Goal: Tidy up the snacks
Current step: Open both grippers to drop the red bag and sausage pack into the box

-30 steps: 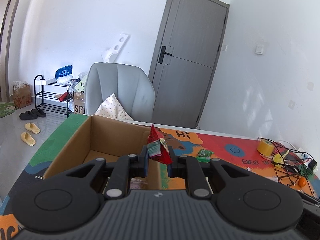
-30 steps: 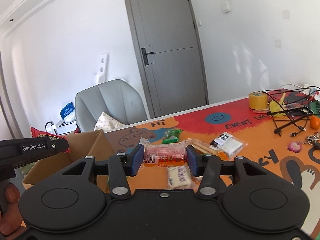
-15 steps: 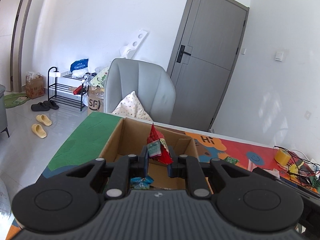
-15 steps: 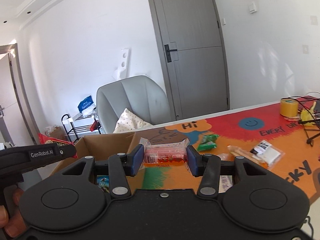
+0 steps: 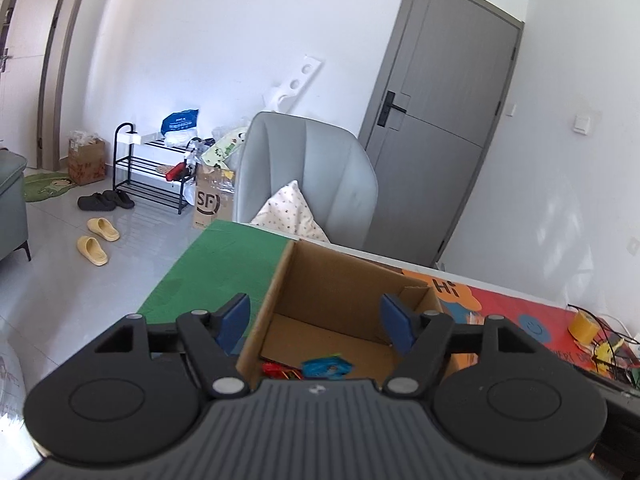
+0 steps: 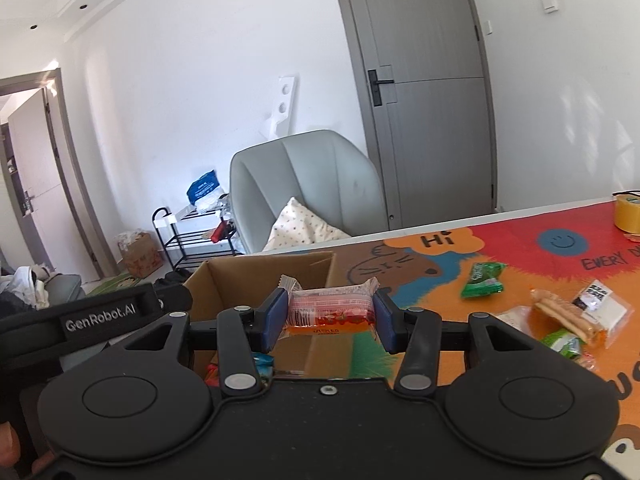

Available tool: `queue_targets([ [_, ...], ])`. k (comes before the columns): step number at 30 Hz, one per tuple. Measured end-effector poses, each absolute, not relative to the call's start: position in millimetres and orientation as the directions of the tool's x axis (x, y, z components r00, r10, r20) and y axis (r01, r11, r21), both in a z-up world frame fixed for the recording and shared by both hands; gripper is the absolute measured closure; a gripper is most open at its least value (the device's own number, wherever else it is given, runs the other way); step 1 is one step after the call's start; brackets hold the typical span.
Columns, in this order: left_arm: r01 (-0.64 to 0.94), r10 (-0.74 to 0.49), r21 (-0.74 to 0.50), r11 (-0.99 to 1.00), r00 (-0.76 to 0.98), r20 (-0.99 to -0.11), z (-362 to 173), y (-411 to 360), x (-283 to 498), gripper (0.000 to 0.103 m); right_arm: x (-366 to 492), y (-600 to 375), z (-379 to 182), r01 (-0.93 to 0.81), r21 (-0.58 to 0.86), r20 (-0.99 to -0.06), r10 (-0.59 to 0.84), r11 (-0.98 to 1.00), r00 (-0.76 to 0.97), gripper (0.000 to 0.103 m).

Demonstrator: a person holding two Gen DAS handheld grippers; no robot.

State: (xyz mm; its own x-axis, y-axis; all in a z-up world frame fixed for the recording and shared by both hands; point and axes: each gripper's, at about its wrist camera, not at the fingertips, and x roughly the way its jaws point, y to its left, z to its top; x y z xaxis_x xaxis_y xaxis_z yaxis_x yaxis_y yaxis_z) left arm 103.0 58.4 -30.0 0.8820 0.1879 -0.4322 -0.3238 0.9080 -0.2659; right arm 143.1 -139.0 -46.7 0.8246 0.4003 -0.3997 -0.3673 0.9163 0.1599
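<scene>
Left gripper (image 5: 315, 319) over the cardboard box (image 5: 340, 288), jaws opening with nothing between them — right gripper (image 6: 331, 317) clamps a red snack pack (image 6: 329, 312).

A grey armchair (image 5: 308, 176) is seen beyond the table's far edge, with a patterned white cushion (image 5: 290, 216) propped on its seat. Behind it, a closed grey door (image 5: 444, 128) with a black handle is set in a white wall. To the left, a black shoe rack (image 5: 150, 176) is placed against the wall, with black slippers (image 5: 105, 201) and yellow slippers (image 5: 98, 240) left on the tiled floor nearby. A roll of yellow tape (image 6: 627, 214) is set on the colourful table mat (image 6: 532, 256).
</scene>
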Motion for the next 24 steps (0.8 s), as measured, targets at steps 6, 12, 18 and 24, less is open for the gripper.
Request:
queue_targets([
  [6,-0.372,0.235,-0.267,0.889,0.871,-0.431,-28,67,94,0.028,139,-126,-46,-0.403,0.165,-0.413,0.434,0.900,0.801,0.056],
  [12,-0.405,0.273,-0.259,0.877,0.863,-0.425,-25,70,87,0.018,130,-115,-40,-0.447,0.164,-0.410,0.472,0.880,0.780,0.051],
  [18,-0.425,0.290,-0.259,0.868,0.855,-0.431,-24,71,83,0.014,124,-117,-35,-0.448,0.151,-0.402,0.468,0.881,0.787,0.044],
  [24,-0.405,0.276,-0.256,0.877,0.864,-0.421,-23,61,81,0.009,121,-136,-35,-0.385,0.145,-0.396,0.410,0.912,0.822,0.024],
])
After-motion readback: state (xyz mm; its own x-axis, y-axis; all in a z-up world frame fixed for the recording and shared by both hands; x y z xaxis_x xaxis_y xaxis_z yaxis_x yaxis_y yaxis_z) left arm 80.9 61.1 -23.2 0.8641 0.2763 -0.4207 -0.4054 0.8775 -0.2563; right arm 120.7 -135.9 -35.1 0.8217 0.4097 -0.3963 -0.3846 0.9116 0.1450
